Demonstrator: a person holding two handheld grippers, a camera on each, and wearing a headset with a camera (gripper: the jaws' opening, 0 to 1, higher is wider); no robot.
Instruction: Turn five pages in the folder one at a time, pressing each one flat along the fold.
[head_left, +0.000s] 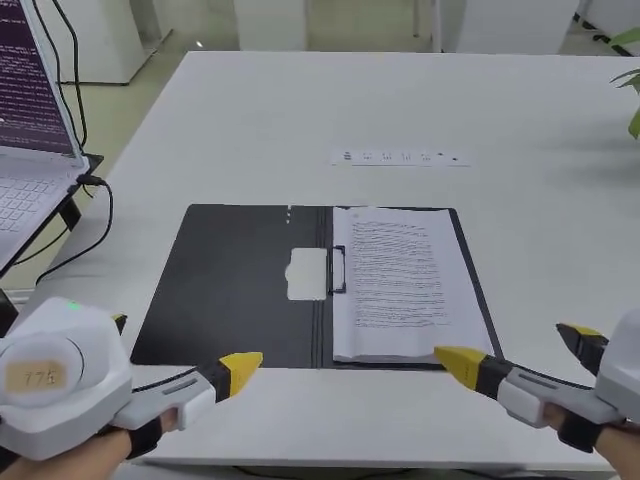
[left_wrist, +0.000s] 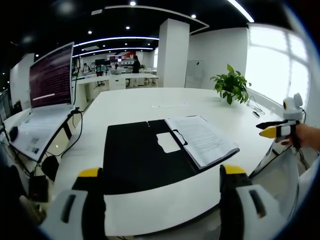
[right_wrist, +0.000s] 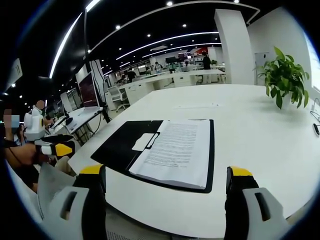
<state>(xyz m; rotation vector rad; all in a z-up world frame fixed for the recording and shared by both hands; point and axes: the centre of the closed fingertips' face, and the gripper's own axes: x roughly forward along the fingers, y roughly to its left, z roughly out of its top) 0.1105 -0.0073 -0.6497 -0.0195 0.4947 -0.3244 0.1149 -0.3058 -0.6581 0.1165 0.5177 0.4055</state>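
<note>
Plainly, left gripper (left_wrist: 161, 172) and right gripper (right_wrist: 165, 171) gaped empty. The top page (head_left: 400, 275) looked thin, floppy; probably best pinched at its outer corner.

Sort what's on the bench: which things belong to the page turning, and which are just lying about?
For the job: black folder, open flat; stack of pages on its right half; clip at the fold; left gripper and right gripper, both open.

Lying about: laptop, potted plant, white strip mid-table.
</note>
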